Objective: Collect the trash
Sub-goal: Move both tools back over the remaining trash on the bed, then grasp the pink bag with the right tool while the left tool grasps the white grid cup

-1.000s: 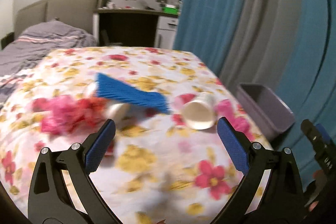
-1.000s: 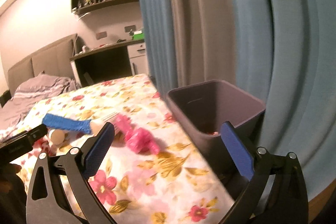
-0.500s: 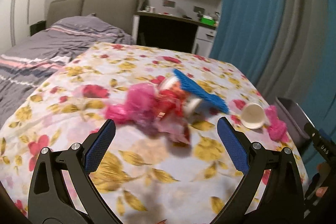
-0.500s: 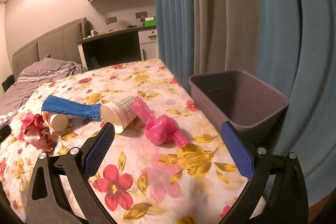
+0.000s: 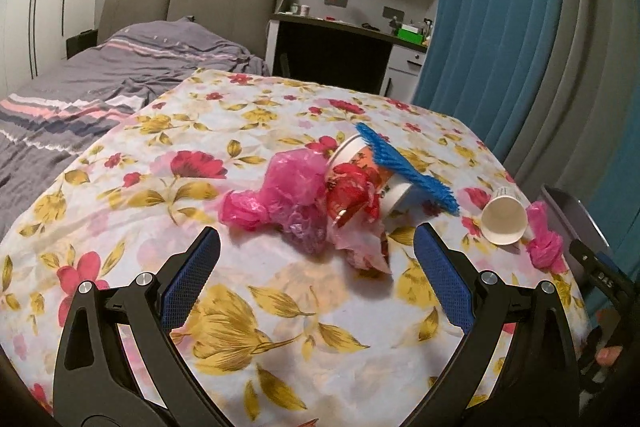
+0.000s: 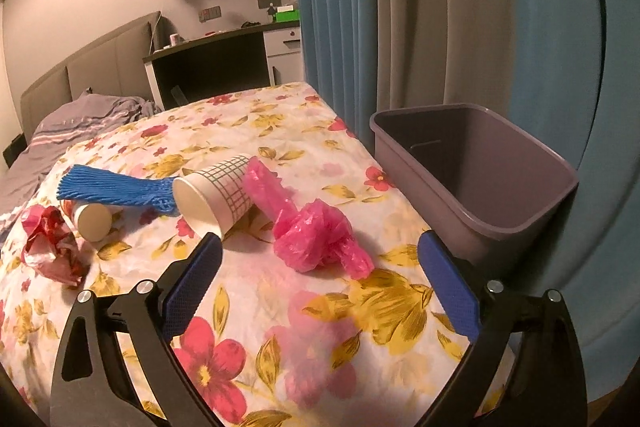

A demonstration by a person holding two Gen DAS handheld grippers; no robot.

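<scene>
Trash lies on a floral tablecloth (image 5: 280, 327). My left gripper (image 5: 316, 275) is open, just short of a crumpled pink bag (image 5: 280, 195) and a red-and-white wrapper (image 5: 352, 203). Behind them a printed cup (image 5: 360, 167) lies under blue foam netting (image 5: 404, 167). A white paper cup (image 5: 503, 219) lies on its side at the right. My right gripper (image 6: 320, 283) is open, close to a knotted pink bag (image 6: 316, 231). Beyond it lie a grid-patterned paper cup (image 6: 216, 193), the blue netting (image 6: 116, 187) and the wrapper (image 6: 48, 247). A purple bin (image 6: 532, 223) stands off the table's right edge.
A bed with grey bedding (image 5: 120, 79) lies to the left. A dark desk (image 5: 340, 55) with a green box stands behind the table. Blue and grey curtains (image 6: 460, 7) hang on the right. The other gripper's body (image 5: 600, 279) shows at the left view's right edge.
Both views have swung and settled. The left gripper has turned left from the white cup toward the pink bag and wrapper. The right gripper has backed away, bringing the knotted pink bag between its fingers' line.
</scene>
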